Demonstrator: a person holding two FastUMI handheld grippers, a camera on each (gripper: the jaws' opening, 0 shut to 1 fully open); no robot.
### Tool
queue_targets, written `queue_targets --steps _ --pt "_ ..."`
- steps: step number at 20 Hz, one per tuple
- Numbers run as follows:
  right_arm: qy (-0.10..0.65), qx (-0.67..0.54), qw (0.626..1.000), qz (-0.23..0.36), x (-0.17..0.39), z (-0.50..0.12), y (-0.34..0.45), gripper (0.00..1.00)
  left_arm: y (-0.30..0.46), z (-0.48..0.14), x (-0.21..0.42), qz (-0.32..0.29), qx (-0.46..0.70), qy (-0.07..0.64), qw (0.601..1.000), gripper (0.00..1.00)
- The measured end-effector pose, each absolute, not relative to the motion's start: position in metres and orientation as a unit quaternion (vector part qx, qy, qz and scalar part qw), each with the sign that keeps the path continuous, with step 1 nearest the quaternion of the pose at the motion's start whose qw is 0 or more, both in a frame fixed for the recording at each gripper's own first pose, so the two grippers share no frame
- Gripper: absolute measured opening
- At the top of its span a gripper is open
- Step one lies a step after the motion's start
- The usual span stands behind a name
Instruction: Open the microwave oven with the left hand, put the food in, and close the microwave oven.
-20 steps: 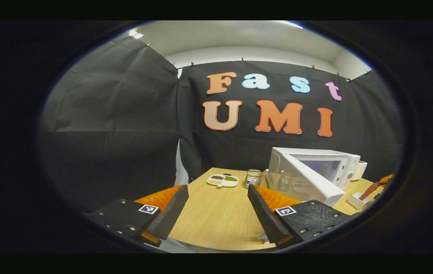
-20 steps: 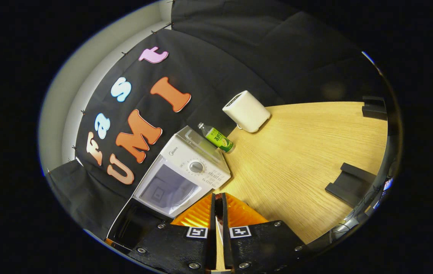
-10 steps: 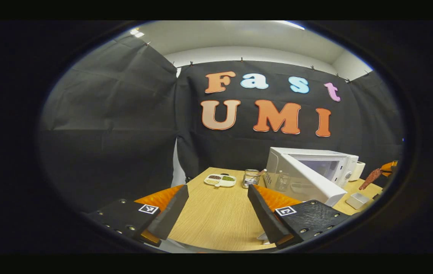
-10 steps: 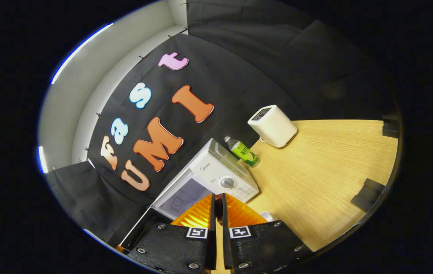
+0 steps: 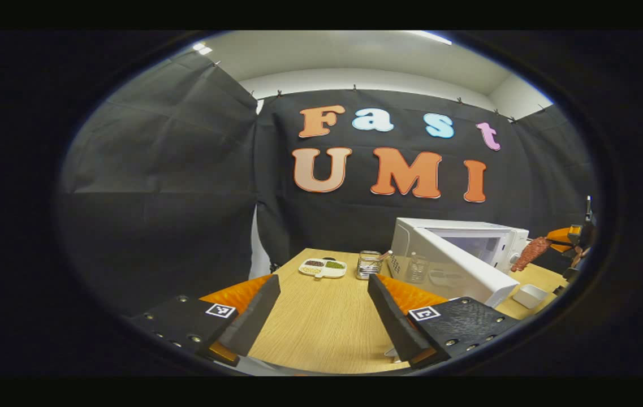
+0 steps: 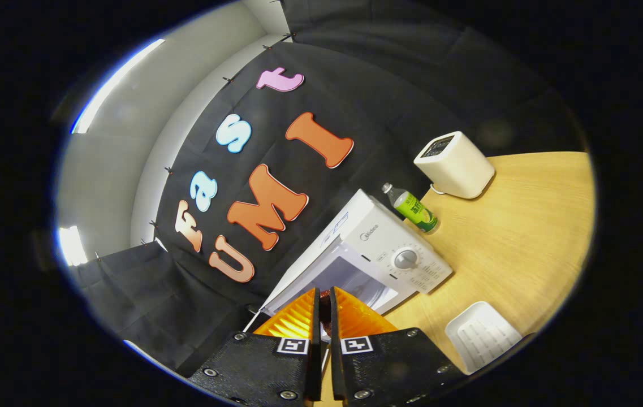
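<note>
The right gripper (image 6: 324, 294) hides most of the food (image 6: 325, 296).

A divided snack plate (image 5: 323, 267) and a glass jar (image 5: 368, 264) sit on the wooden table (image 5: 321, 322), with a green bottle (image 6: 411, 207) beside a white toaster (image 6: 456, 165).
</note>
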State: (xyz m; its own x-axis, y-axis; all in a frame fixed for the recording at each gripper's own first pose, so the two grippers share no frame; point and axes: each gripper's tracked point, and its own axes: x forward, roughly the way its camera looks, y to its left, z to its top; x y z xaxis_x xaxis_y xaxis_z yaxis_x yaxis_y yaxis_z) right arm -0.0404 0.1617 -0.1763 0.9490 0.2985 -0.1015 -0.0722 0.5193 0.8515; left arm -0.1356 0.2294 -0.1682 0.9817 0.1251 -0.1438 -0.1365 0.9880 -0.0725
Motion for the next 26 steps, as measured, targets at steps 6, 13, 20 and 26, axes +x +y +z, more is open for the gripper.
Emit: queue_targets --steps 6,13,20,26 --pt "0.118 0.49 0.854 0.129 -0.007 -0.175 0.227 0.06 0.229 -0.171 -0.132 0.054 -0.055 0.069 0.995 0.94" --pt "0.126 0.494 0.853 0.107 0.041 -0.204 0.279 0.06 0.239 -0.176 -0.122 0.047 -0.055 0.069 0.995 0.94" --pt "0.106 0.513 0.85 0.048 0.102 -0.232 0.303 0.06 0.259 -0.184 -0.111 0.055 -0.054 0.077 0.994 0.94" --pt "0.099 0.487 0.868 -0.005 0.14 -0.263 0.303 0.07 0.265 -0.19 -0.103 0.059 -0.052 0.081 0.994 0.94"
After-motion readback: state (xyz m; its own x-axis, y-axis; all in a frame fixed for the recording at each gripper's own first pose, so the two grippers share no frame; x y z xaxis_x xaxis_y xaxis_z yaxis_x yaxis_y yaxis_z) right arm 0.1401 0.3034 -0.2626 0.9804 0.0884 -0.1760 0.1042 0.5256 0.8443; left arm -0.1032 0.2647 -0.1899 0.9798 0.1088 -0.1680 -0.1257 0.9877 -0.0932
